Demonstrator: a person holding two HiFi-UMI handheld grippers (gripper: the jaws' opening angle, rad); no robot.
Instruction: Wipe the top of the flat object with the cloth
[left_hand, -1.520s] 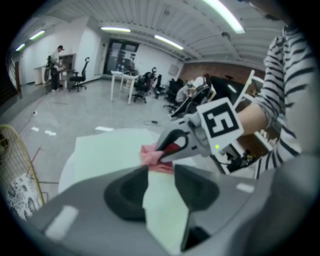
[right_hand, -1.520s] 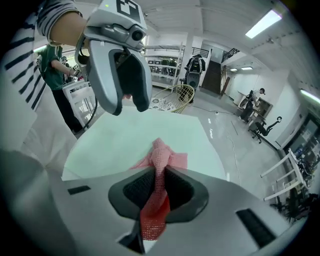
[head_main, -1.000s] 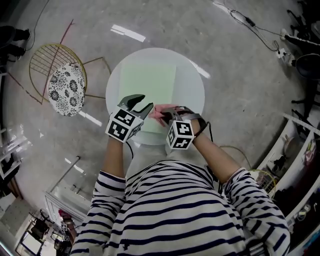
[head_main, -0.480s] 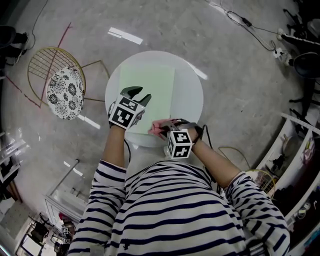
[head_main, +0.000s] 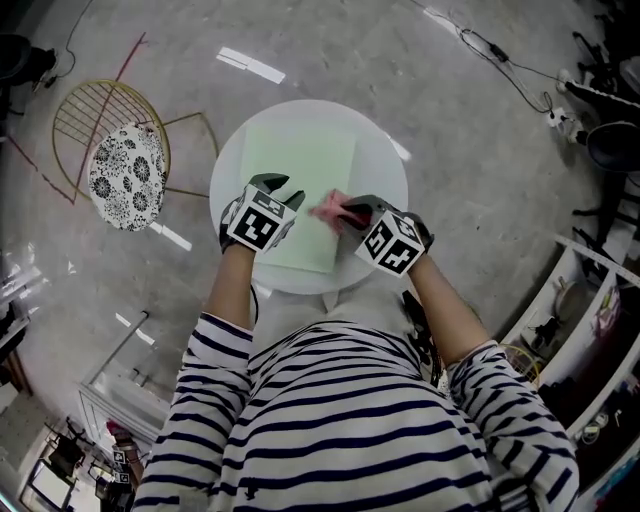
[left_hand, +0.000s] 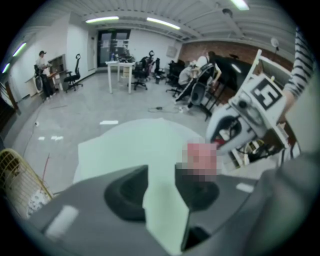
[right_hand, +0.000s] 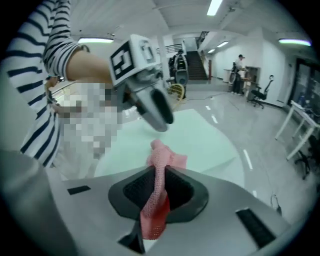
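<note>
While right gripper (head_main: 352, 208) clamps cloth (head_main: 326, 210), left gripper (head_main: 280, 190) gapes over flat object (head_main: 300, 150), chair (head_main: 122, 170) nearby.

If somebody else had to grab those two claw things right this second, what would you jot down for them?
Left gripper: jaws apart, holding nothing, poised at the near left edge of the pale green sheet.
Right gripper: clamped on the pink cloth, which bunches out past the jaw tips.
Where things are: the sheet lies flat on the round white table; the cloth is over the sheet's near right part.
Done: cloth is picked up and brought to the sheet. How much has been wiped cannot be told.
Left: probably sweep the cloth over the rest of the sheet's top.
</note>
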